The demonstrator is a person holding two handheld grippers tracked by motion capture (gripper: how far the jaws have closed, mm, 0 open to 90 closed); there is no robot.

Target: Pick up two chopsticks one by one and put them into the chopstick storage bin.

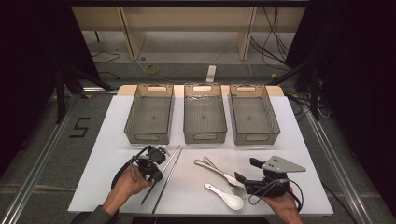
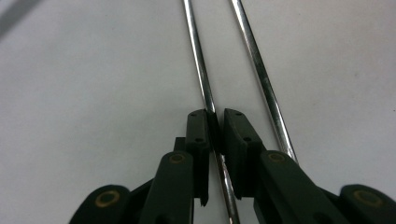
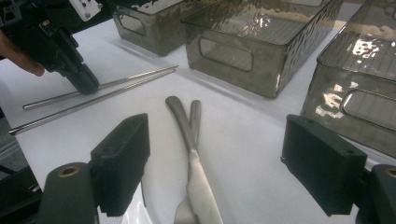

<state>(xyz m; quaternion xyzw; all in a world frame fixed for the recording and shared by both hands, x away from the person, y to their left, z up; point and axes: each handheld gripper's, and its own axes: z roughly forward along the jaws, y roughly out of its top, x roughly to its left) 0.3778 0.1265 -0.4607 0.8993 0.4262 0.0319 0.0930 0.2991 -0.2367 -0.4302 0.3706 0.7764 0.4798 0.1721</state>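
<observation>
Pinching one chopstick [image 2: 201, 70], apparently, left gripper [image 2: 215, 122] jaws closed.

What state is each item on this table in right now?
Left gripper: shut on one chopstick.
Held chopstick: lying flat, pinched.
Other chopstick: lying free alongside.
Right gripper: open, above the knife.
Knife: flat, crossing the fork.
Three bins: upright, empty.

Two thin steel chopsticks [image 1: 167, 173] lie side by side on the table.

three empty bins [image 1: 205, 113], knife [image 1: 219, 171], fork [image 1: 232, 185], white spoon [image 1: 227, 198], white table [image 1: 289, 140]
</observation>
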